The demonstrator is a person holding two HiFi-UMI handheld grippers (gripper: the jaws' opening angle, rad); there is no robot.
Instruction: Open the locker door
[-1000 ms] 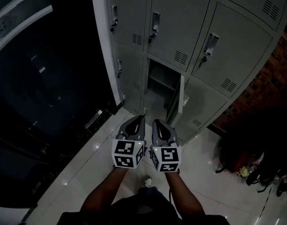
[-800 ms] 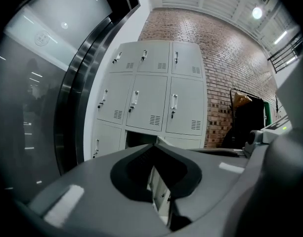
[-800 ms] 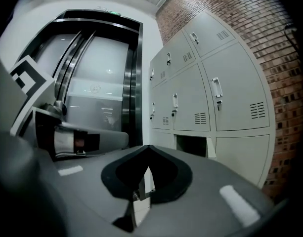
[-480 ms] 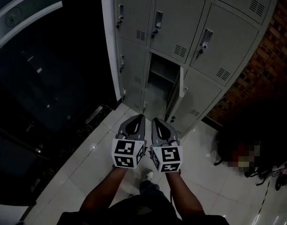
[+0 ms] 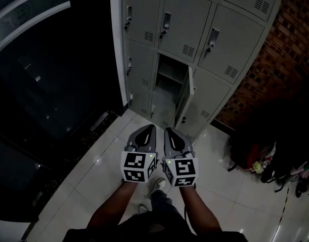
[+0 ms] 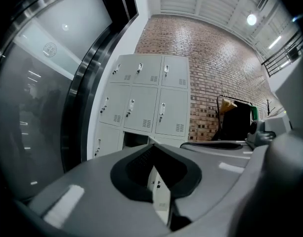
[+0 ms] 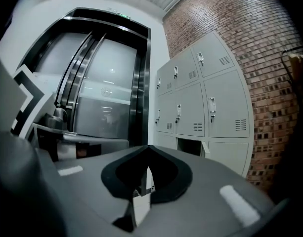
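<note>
Work looks finished — locker door [image 5: 186, 96], low in the middle column of the locker bank [image 5: 235, 49], already hangs open, while left gripper [image 5: 149, 128] and right gripper [image 5: 168, 131] hover well short of that bank — jaws together on nothing.

Grey left gripper [image 5: 150, 129] and right gripper [image 5: 168, 131], black-and-white marker cubes [image 5: 139, 166], perhaps dark clothing [image 5: 159, 228].

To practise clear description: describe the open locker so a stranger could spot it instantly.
Find the grey locker bank beside the brick wall. In its bottom row, take the middle locker. Only its door stands swung out, showing a dark inside.
</note>
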